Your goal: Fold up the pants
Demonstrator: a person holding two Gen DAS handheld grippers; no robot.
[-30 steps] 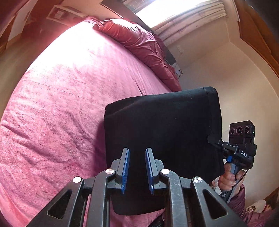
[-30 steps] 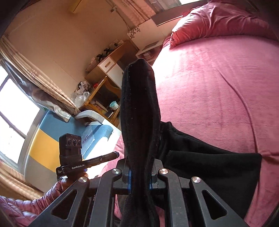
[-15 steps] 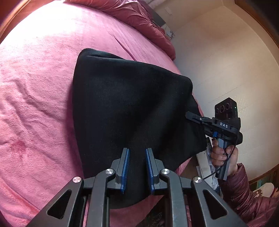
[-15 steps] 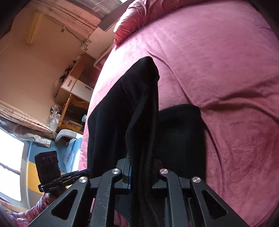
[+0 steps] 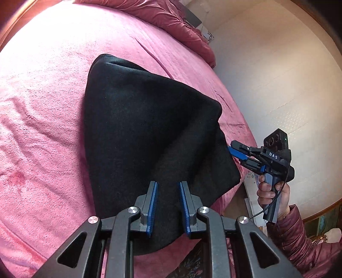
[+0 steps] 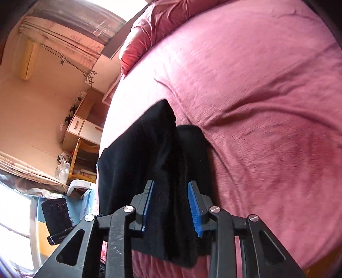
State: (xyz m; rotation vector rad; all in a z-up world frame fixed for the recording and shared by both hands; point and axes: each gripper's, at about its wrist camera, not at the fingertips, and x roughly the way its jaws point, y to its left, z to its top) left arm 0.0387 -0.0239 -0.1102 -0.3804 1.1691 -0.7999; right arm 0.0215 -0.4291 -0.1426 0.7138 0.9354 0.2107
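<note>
The black pants (image 5: 139, 128) lie folded over on the pink bed (image 5: 42, 107), near its edge. My left gripper (image 5: 168, 205) is shut on a fold of the pants at their near end, with cloth filling the gap between its blue pads. My right gripper (image 6: 171, 205) has its jaws opening. A ridge of the pants (image 6: 149, 160) still stands between them, and the right pad (image 6: 193, 213) shows bare. In the left wrist view, the right gripper (image 5: 236, 153) sits at the pants' right edge, held by a person's hand (image 5: 267, 190).
The pink bed (image 6: 256, 107) stretches wide beyond the pants, with a red duvet (image 5: 171, 19) bunched at its far end. The bed's edge drops off close beside the pants. A wooden desk with drawers (image 6: 79, 126) stands beyond the bed. A pale wall (image 5: 277, 74) rises on the other side.
The pants, held up a second ago, have come down onto the bed. Both grippers sank with them. The right jaws, then clamped on the cloth, now stand apart.
</note>
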